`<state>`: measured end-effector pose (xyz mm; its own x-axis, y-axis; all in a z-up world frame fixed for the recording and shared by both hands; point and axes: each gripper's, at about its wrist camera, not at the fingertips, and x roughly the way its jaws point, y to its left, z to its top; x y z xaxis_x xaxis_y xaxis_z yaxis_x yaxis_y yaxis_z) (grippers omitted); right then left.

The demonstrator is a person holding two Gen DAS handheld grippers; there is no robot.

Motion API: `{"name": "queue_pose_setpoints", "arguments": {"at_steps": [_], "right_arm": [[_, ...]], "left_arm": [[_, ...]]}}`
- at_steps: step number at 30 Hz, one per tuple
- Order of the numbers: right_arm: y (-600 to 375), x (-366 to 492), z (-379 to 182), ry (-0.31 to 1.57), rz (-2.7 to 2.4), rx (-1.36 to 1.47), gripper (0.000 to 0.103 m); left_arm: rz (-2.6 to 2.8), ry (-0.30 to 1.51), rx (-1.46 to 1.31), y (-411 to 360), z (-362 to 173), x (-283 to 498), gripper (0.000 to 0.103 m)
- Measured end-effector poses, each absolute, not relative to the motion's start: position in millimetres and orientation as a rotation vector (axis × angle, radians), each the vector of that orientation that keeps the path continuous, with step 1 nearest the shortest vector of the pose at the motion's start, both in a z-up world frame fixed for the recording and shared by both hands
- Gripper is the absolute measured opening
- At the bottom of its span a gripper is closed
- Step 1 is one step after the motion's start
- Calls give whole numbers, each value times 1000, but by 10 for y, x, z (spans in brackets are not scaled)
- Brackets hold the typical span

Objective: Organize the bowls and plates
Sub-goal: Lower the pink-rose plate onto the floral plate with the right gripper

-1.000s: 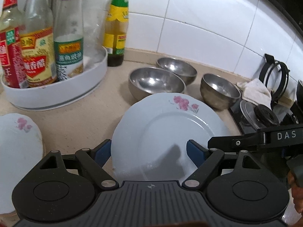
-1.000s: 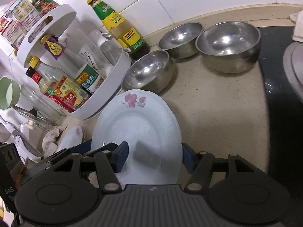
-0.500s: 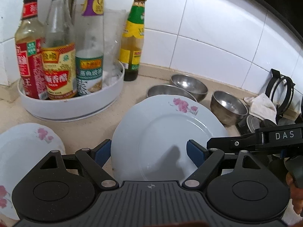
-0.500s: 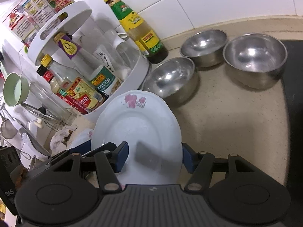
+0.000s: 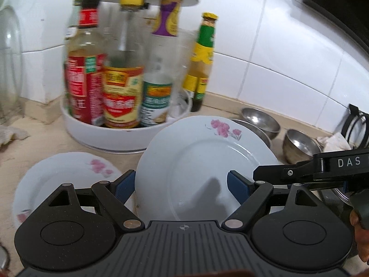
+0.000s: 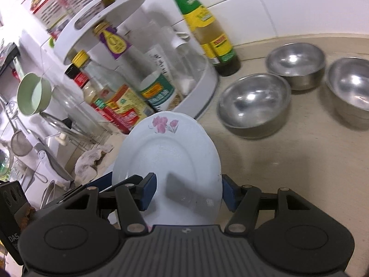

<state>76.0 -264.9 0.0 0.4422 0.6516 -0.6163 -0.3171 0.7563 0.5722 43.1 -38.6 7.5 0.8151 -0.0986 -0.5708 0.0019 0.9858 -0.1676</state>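
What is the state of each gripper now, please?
Left gripper: jaws apart, around the white flowered plate; grip cannot be told.
Right gripper: the same.

Flowered plate (image 5: 198, 161) in front, second plate (image 5: 62, 180) to its left, bottle rack (image 5: 124, 129) behind, three bowls (image 6: 253, 106) to the right.

Ahead of the tongs a wall of glossy white tiles (image 5: 265, 53) with thin grey grout lines rises from a beige speckled countertop (image 6: 288, 161), and bright patches of light gleam on the glaze. Up and to the right of the left tongs a dark panel (image 5: 341, 4) cuts across the tiling. Far to the left of the right tongs a pale green cup (image 6: 33, 97) and a wire strainer (image 6: 19, 143) hang among cluttered shelving.
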Motion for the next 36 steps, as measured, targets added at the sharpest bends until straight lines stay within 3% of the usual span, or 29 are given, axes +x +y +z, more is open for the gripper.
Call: {"name": "queue_pose_setpoints", "arguments": {"at_steps": [36], "right_arm": [[-796,1043,-284,1061,822,268,58]], "left_arm": [[200,674,-254,1116,-193,257,88]]}}
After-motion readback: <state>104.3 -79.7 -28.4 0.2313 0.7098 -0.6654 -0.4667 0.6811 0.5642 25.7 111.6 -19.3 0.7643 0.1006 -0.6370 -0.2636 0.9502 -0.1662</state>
